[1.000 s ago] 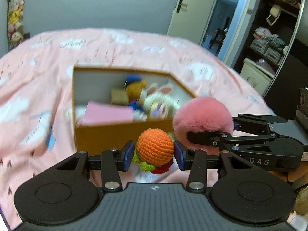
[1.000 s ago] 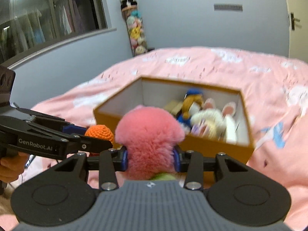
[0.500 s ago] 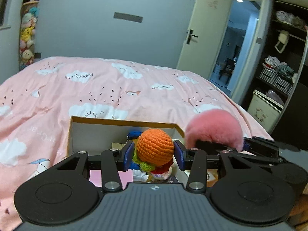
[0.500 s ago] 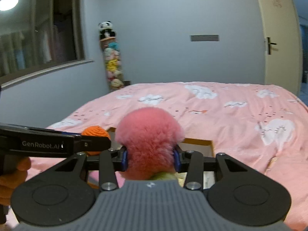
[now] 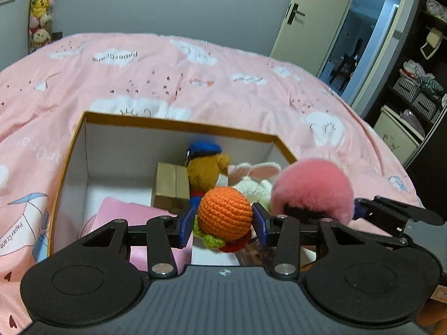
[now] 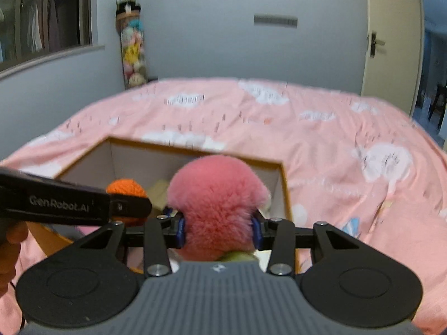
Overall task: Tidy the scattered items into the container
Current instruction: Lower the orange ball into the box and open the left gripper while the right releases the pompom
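The left gripper (image 5: 225, 222) has its jaws about half apart and clamped on an orange crocheted ball (image 5: 225, 213), the blue pads pressing its left and right flanks. The ball is round and tightly stitched, with green crocheted leaves and a red knitted piece hanging under it. The right gripper (image 6: 218, 229) also holds its jaws at a middling width, closed on a pink fluffy pompom (image 6: 216, 203), a soft long-piled ball that bulges up and out over both pads; a bit of pale green shows beneath it.

Both toys hang above the near right part of an open cardboard box (image 5: 178, 124), which sits on the bed (image 5: 195, 78). In the left wrist view the pompom lies just right of the orange ball, apparently over the box's right wall. The box has brown-orange outer walls and rim and a smooth white inside.

Inside it, toward the far right, sits a brown plush figure with a blue cap (image 5: 206, 164), and just right of it a white knitted rabbit with pink-lined ears (image 5: 255, 180). A small tan cardboard block (image 5: 170, 187) stands just left of the plush figure, and a flat pink piece (image 5: 131, 215) lies along the near left floor.

The bed cover is pink cloth, lightly wrinkled, printed with white clouds. Part of a hand (image 6: 9, 248) shows at the left edge of the right wrist view, below the left gripper.
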{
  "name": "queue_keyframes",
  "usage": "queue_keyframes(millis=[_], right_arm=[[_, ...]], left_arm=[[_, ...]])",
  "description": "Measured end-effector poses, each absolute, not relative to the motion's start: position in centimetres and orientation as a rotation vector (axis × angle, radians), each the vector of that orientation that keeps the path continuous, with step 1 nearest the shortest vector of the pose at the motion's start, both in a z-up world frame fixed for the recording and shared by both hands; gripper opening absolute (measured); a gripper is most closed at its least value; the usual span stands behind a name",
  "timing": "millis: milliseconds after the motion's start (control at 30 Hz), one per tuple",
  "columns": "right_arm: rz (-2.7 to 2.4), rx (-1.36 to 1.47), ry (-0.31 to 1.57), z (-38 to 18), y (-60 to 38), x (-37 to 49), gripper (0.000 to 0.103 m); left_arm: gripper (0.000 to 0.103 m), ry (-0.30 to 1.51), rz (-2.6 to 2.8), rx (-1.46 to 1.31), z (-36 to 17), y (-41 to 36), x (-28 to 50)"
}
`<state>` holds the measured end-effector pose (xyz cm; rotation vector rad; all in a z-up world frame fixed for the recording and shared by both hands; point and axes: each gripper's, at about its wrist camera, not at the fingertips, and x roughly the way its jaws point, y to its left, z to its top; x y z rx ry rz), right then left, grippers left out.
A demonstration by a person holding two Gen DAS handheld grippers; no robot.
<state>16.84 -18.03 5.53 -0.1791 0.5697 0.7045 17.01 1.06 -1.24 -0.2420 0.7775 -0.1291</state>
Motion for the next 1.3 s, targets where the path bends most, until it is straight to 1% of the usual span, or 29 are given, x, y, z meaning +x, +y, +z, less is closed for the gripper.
queue_keyframes(millis=[133,367,533,733,1100,1300], right_arm=[[0.736,-0.172,0.670,4.6,-17.7,17.5,0.045],[0.755,-0.182,0.748,3.7,-17.5,17.7,0.046],[0.755,-0.168,0.768,3.8,-17.8,18.0,0.047],[0.755,-0.136,0.786,3.8,-18.3,18.1,0.046],[0.735,-0.113,0.767,4.1,-19.1,17.6,0.046],[0.735,-0.101,0.745,4.3,-19.4,17.2,0.046]], left_arm=[[0.051,0.826,-0.127,-0.235,-1.9,0.9,17.3],[0.051,0.878,-0.137,-0.238,-2.7,1.1,17.6],[0.051,0.917,-0.159,-0.277,-3.3,1.4,18.0],[0.052,0.957,-0.167,-0.323,-4.0,1.7,18.5],[0.052,0.952,-0.158,-0.350,-4.0,2.0,18.5],[0.052,0.911,-0.161,-0.329,-3.1,1.7,17.7]])
